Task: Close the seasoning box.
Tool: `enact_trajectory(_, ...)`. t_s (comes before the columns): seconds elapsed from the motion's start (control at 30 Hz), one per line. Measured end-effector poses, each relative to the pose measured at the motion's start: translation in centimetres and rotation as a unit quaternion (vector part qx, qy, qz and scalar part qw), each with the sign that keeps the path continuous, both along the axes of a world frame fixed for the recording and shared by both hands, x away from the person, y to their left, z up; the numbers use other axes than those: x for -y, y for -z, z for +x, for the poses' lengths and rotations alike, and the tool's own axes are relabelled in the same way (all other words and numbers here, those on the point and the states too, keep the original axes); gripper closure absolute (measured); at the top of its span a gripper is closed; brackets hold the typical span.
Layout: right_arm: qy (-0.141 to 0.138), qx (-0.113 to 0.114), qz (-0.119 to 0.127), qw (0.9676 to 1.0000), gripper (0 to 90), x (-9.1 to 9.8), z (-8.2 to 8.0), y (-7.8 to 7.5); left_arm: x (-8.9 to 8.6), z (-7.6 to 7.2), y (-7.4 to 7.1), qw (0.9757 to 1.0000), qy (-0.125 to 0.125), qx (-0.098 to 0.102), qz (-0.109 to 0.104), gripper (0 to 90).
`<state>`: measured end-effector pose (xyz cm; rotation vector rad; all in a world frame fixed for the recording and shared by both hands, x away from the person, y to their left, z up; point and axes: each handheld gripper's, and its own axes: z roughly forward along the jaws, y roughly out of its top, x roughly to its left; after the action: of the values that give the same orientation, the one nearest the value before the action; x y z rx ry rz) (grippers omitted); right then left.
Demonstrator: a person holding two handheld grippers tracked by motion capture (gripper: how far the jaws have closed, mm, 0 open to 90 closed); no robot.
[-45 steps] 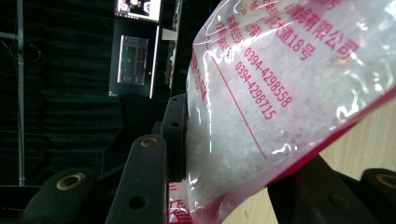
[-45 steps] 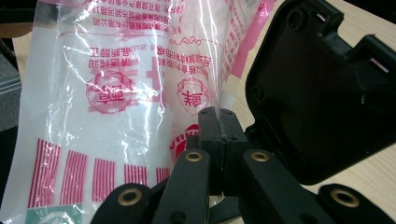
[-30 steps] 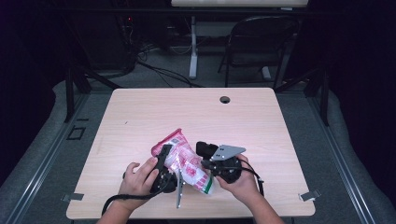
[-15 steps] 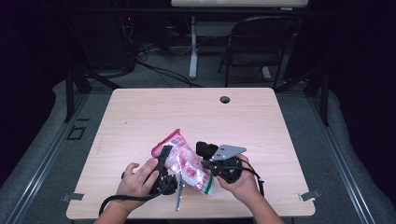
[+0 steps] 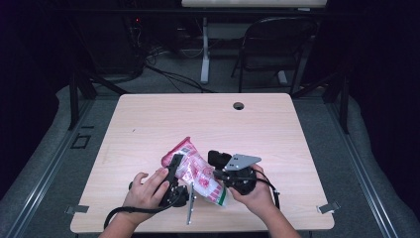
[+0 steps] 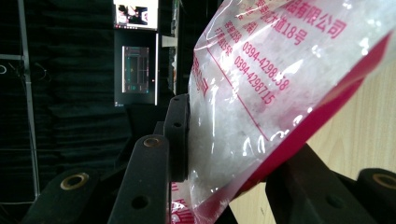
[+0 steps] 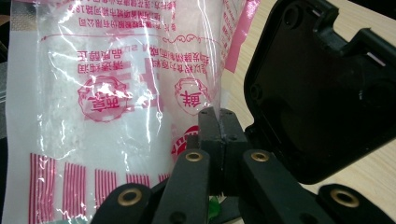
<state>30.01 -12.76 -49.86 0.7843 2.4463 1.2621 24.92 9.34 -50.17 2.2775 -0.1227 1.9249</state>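
My left gripper [image 6: 224,154] has its jaws clamped around the body of the plastic bag [image 5: 195,171], the pads pressing the bulging film from both sides. My right gripper [image 7: 218,135] is pinched fully closed on a thin edge of the bag's film, its two jaws meeting with the plastic caught between them. The bag [image 7: 116,93] sits between the two grippers, at the near edge of the tabletop [image 5: 277,129], part lifted and tilted, its pink end pointing away from me.

I judge the bag soft and slack: clear film with red print, filled with white grains that will slump and shift as it tilts. It looks moderately heavy for its size, slippery on the surface, and prone to tear if pulled hard at one spot. The best hold is on the flat sealed margin or a gathered fold, not the loose belly.

Beyond the bag, the cable hole [image 5: 238,105] lies near the far edge, and a chair [image 5: 277,49] stands behind that.

Against the earlier frames, the bag and both hands sit where they were; nothing has visibly shifted.
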Motion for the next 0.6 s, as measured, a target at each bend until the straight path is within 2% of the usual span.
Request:
enact_trajectory(0.17,-0.003,-0.003,-0.003,1.0000,90.0,0.02,0.06,0.03,0.06,-0.06,-0.20,1.0000,-0.001,-0.002,0.007,69.3)
enact_trajectory(0.6,-0.004,-0.004,-0.002,1.0000,90.0,0.03,0.07,0.07,0.18,-0.02,-0.37,1.0000,0.004,0.002,0.006,69.4)
